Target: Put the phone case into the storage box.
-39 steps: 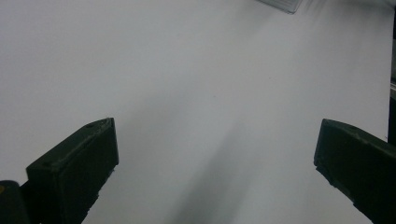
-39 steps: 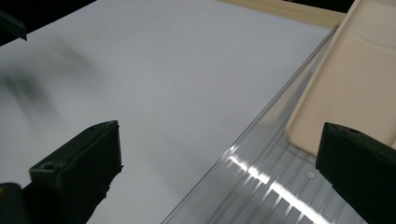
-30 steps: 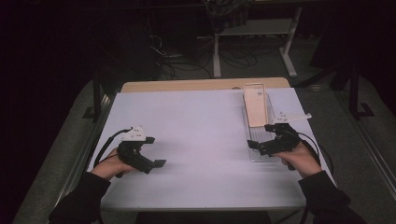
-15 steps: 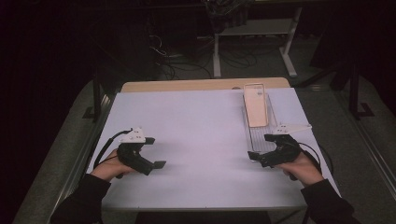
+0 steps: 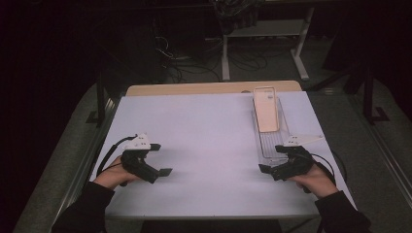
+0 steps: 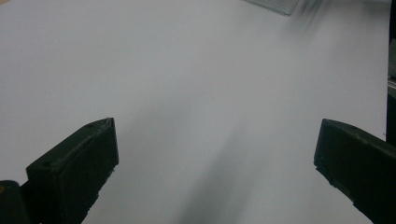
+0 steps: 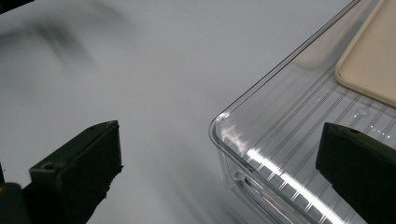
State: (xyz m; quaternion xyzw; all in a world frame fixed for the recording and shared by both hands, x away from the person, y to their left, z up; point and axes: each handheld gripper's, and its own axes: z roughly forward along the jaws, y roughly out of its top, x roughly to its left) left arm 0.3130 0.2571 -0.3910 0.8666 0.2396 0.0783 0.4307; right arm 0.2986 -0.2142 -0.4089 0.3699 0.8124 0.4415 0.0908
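Right claw (image 5: pixel 268 169) gapes at the clear tray's (image 7: pixel 261 154) near corner; beige board (image 7: pixel 369 60) cropped; left claw (image 5: pixel 163 173) gapes, empty.

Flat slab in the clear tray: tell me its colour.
Pale beige slab; right gripper view shows it best.

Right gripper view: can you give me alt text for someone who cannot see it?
The right gripper has its two black jaws wide apart over the near corner of a clear ribbed tray on a white table. A beige flat case lies in the tray, beyond the jaws.
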